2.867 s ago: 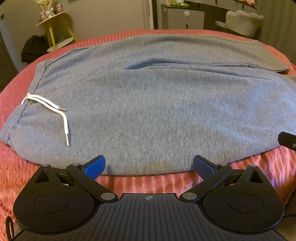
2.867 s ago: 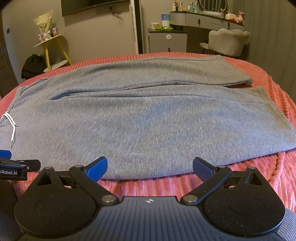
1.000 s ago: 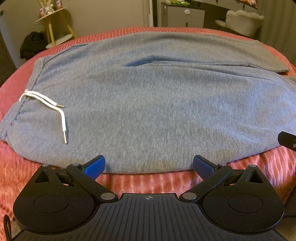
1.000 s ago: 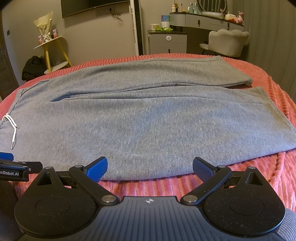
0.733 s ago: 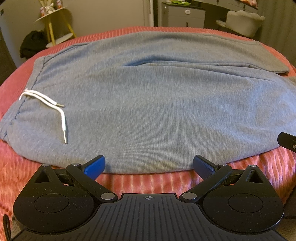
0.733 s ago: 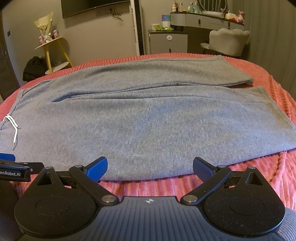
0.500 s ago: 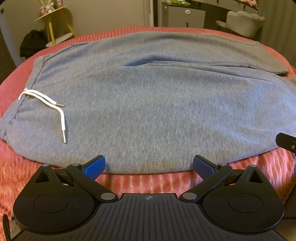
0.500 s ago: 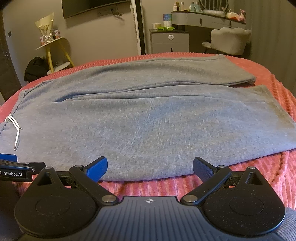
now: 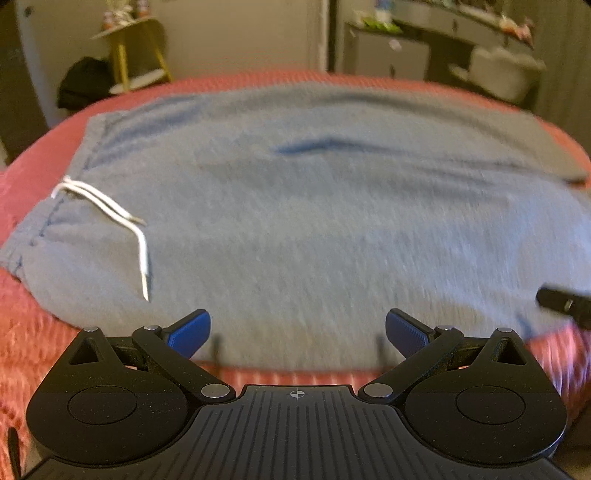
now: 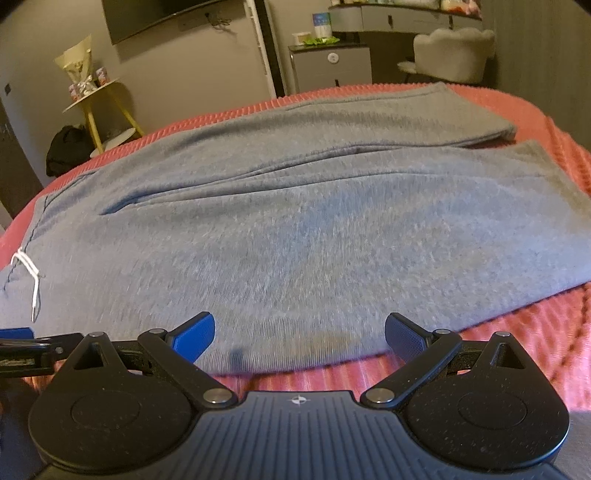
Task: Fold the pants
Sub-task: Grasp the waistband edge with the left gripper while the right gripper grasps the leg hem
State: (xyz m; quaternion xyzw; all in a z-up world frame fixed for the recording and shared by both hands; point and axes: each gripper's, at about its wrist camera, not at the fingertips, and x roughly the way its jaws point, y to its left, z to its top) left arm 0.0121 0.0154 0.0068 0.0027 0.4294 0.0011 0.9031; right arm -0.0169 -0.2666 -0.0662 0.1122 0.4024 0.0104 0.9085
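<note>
Grey sweatpants [image 9: 314, 221] lie flat across a red ribbed bedspread [image 9: 29, 332], waistband to the left, legs to the right. A white drawstring [image 9: 110, 218] trails from the waistband. My left gripper [image 9: 297, 330] is open, its blue fingertips [image 9: 188, 330] just over the near edge of the pants near the waist. In the right wrist view the same pants [image 10: 314, 229] fill the middle. My right gripper [image 10: 299, 332] is open over the near edge of the front leg. The other gripper shows as a dark bar at the right edge [image 9: 563, 302] and at the left edge [image 10: 29, 347].
Beyond the bed stand a yellow side table [image 10: 99, 110] with a dark bag [image 10: 68, 147] beneath it, a grey cabinet [image 10: 330, 68], a white chair [image 10: 450, 55] and a wall television [image 10: 162, 14]. The bedspread [image 10: 546, 347] is bare at the near right.
Both grippers have moved forward a little, so their fingertips now overlap the near edge of the pants. The views tilted and blurred with the motion. Both stay open.
</note>
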